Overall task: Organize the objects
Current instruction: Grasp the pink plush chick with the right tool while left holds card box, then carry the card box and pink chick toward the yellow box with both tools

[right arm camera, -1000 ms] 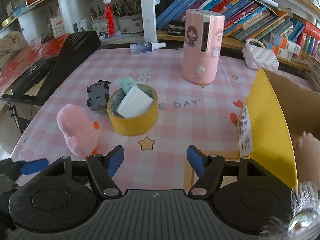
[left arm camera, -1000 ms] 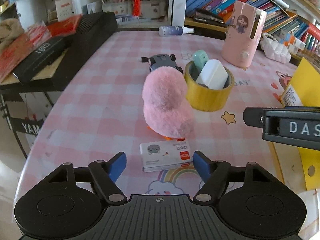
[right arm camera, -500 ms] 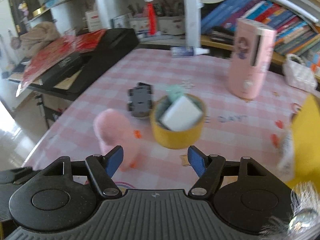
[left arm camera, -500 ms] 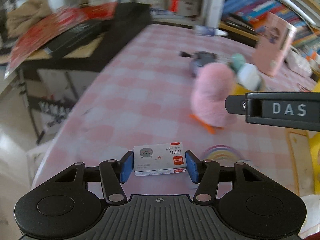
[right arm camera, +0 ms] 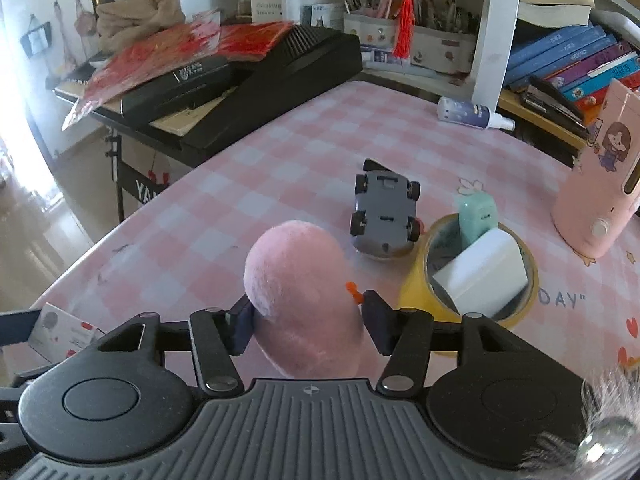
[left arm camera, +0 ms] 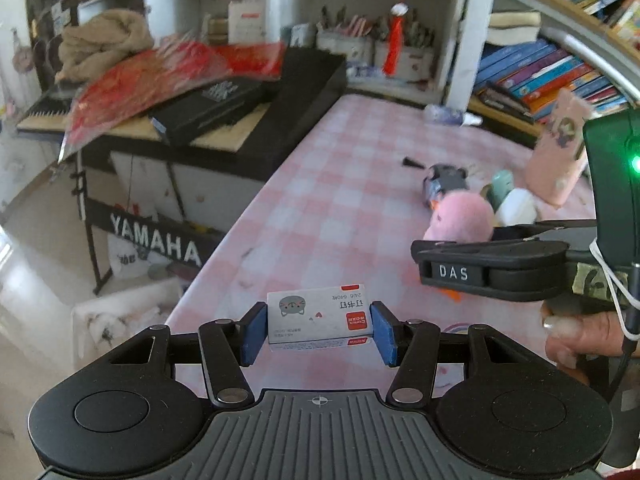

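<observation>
My left gripper [left arm camera: 319, 330] is shut on a small white staple box [left arm camera: 319, 317] with a grey cat and a red label, held above the near edge of the pink checked table [left arm camera: 340, 200]. The box also shows at the left of the right wrist view [right arm camera: 60, 330]. My right gripper [right arm camera: 306, 326] has its blue pads against both sides of a pink plush duck [right arm camera: 304, 296], which stands on the table. In the left wrist view the duck [left arm camera: 460, 218] sits behind the right gripper's black body [left arm camera: 496, 266].
A grey toy car [right arm camera: 384, 210] lies upside down behind the duck. A yellow tape roll [right arm camera: 480, 280] holds a white block and a green item. A pink humidifier [right arm camera: 600, 184], a spray bottle [right arm camera: 472, 112] and a black keyboard [right arm camera: 240, 92] stand further off.
My left gripper closed on the staple box and lifted it off the table, swinging left. My right gripper moved left and forward to the pink duck and closed around it.
</observation>
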The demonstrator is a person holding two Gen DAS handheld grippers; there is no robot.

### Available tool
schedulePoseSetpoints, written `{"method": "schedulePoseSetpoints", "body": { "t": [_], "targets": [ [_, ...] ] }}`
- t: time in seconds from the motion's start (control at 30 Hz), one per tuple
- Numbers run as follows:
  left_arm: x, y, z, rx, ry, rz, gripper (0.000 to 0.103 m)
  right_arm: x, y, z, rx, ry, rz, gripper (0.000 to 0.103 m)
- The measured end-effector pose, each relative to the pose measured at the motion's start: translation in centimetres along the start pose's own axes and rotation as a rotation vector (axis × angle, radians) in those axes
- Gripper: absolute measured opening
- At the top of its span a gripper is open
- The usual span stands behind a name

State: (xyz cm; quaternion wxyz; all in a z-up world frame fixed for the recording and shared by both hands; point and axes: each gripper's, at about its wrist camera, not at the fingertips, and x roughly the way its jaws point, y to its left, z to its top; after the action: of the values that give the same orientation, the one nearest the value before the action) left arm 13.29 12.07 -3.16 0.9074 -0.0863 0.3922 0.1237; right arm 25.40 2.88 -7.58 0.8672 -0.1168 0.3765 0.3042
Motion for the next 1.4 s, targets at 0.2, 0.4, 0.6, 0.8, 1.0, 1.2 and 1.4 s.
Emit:
{"method": "schedulePoseSetpoints", "body": {
  "t": [0.2,0.4,0.6,0.8,1.0,1.2,1.4],
  "targets": [
    [-2.1,-0.5,0.6,0.019,-0.065,-0.061,0.053,-4.6,-1.1,-0.6,0.066,-0.055,-0.024,0.052],
    [-3.9,-1.2,-0.2,0.040,-0.096,-0.131,0.053,-9.8,-2.2,-2.4,0.155,-0.079,-0.085,0.052],
    [-5.4,-1.5,-1.1,0.071,-0.121,-0.185,0.053,-13.7,-2.6,-5.4,0.241,-0.076,-0.153,0.052],
    [-6.4,-2.1,-2.3,0.125,-0.118,-0.243,0.053,-15.1,-1.7,-7.7,0.282,-0.051,-0.192,0.052],
    [-7.7,-2.3,-4.0,0.176,-0.104,-0.300,0.053,-17.1,-0.5,-10.1,0.328,-0.042,-0.237,0.052],
    [-9.3,-2.3,-5.7,0.226,-0.094,-0.350,0.053,-19.2,1.1,-12.7,0.375,-0.035,-0.277,0.052],
    [-11.1,-2.6,-7.2,0.279,-0.097,-0.393,0.053,-21.7,2.2,-15.1,0.435,-0.048,-0.321,0.052]
  ]
}}
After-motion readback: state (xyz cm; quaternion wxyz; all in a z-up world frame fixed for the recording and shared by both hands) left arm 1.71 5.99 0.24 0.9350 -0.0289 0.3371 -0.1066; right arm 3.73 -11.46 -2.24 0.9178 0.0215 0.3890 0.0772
